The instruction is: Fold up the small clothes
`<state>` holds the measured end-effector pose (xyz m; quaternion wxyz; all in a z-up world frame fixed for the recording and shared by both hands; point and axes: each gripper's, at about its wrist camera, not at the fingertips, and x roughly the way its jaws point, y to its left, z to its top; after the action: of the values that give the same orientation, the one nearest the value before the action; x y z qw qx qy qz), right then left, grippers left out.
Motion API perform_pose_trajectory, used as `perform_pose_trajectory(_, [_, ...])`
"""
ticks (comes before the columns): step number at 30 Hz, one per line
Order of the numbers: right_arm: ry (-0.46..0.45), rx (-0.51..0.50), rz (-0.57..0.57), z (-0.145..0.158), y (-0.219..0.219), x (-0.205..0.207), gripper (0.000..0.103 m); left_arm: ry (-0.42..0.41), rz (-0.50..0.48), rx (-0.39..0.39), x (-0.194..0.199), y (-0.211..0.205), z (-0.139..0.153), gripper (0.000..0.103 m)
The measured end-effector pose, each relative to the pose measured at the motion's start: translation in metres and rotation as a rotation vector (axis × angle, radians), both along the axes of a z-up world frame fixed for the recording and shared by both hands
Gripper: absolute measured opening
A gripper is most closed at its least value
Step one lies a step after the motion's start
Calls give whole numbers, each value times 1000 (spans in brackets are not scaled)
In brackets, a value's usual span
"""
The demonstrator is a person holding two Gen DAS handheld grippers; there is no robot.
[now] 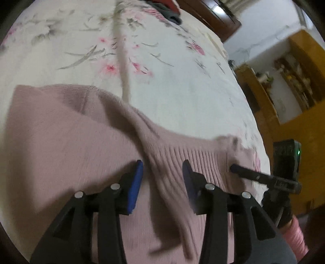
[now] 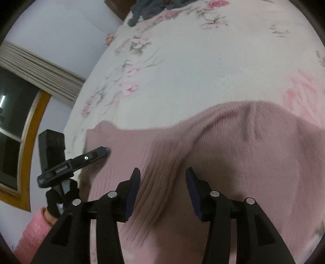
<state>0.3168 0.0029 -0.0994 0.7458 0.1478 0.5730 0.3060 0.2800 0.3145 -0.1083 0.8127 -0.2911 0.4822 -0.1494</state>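
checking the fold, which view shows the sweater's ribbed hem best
The left wrist view: the ribbed hem of the pink sweater runs clearly between the open fingers. The right wrist view shows the ribbing blurred and half-shadowed.

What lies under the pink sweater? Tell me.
The pink sweater lies spread on a floral bedsheet, which shows all around its far edge. Whatever sits directly beneath the knit is covered. Both hand-held grippers, left and right, hover open above it.

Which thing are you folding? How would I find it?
Look at the big bed with the flowery sheet. Near its front edge lies a dusty-pink knitted sweater, under both open grippers. It is plain and ribbed, unlike the dark clothes heap far away.
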Motion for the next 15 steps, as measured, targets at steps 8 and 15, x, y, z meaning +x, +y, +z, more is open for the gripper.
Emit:
perform_pose_trajectory(8, [-36,12,-59,-10,-4,26,11,-40,44,1,19,6,-4,9])
perform_pose_trajectory(15, [-14,30,-64,-7,-16,10,20,-20,28,-26,-3,11,-2,17])
